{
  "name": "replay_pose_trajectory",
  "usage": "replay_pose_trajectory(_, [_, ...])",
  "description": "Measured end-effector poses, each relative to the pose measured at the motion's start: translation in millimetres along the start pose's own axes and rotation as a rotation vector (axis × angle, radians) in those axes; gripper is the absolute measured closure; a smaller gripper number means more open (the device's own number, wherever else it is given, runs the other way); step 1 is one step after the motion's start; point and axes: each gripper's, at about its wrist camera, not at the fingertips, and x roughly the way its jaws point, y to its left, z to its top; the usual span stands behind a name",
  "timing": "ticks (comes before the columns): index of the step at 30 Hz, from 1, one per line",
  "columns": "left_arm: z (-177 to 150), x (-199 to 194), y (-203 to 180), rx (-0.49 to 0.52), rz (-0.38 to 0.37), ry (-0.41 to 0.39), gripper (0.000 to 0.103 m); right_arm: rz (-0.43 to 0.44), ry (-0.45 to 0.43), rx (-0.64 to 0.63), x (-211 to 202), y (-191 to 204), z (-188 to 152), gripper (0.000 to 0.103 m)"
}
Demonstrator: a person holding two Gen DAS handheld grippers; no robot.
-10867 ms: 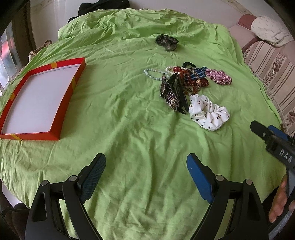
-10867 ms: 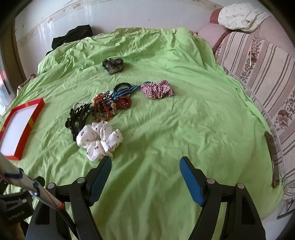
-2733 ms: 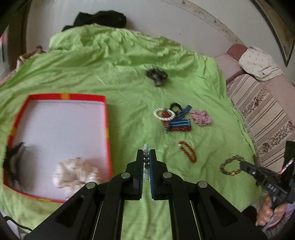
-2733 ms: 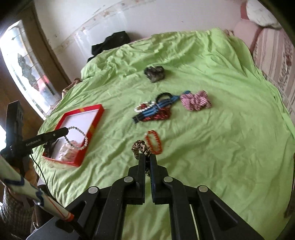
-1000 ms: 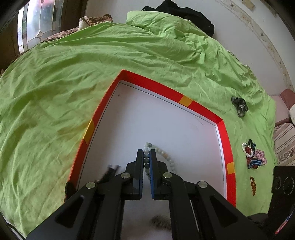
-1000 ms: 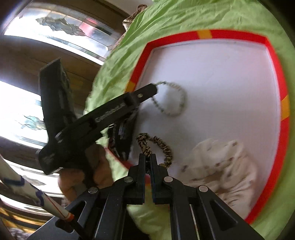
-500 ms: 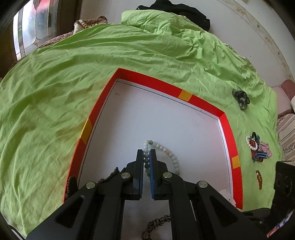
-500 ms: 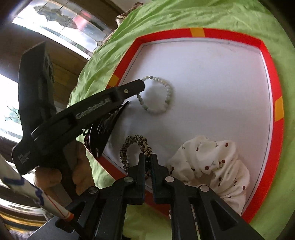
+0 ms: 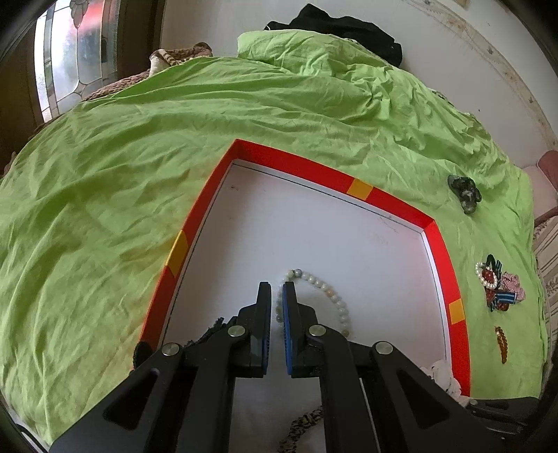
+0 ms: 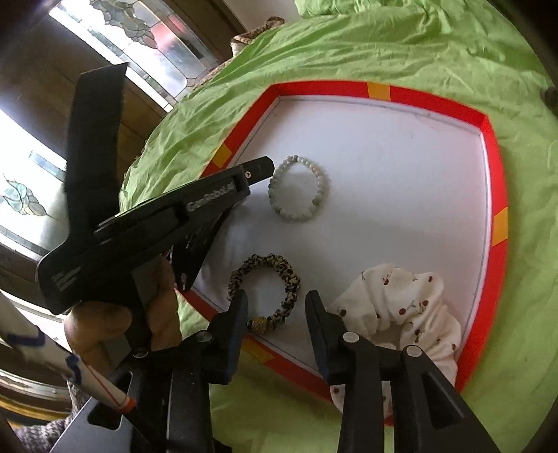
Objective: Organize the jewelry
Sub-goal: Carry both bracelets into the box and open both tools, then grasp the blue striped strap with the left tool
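A red-rimmed tray with a white floor lies on the green sheet; it also shows in the right wrist view. A pale bead bracelet lies flat in it. My left gripper has its jaws slightly apart, with one side of the bracelet between them; in the right wrist view its tip is just left of the bracelet. My right gripper is open over a leopard-print bracelet lying in the tray. A white cherry-print scrunchie and a black hair claw lie in the tray too.
On the sheet right of the tray lie a pile of bracelets and scrunchies, an orange bead bracelet and a dark hair clip. A black garment lies at the far edge. A stained-glass window is at the left.
Both grippers have opened. The bead bracelet and the leopard-print bracelet now lie loose on the tray floor. Both grippers have drawn back a little.
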Motion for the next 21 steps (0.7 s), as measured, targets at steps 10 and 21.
replay_pose_trajectory(10, [-4.7, -11.4, -12.6, 0.022, 0.087, -0.052, 0.055, -0.049, -0.069, -0.026, -49.3, -1.7, -24.4, 0.062])
replay_pose_trajectory(21, [-5.9, -59.8, -29.3, -0.007, 0.117, -0.080, 0.048, -0.108, -0.148, 0.068, -106.6, -43.1, -71.1, 0.056])
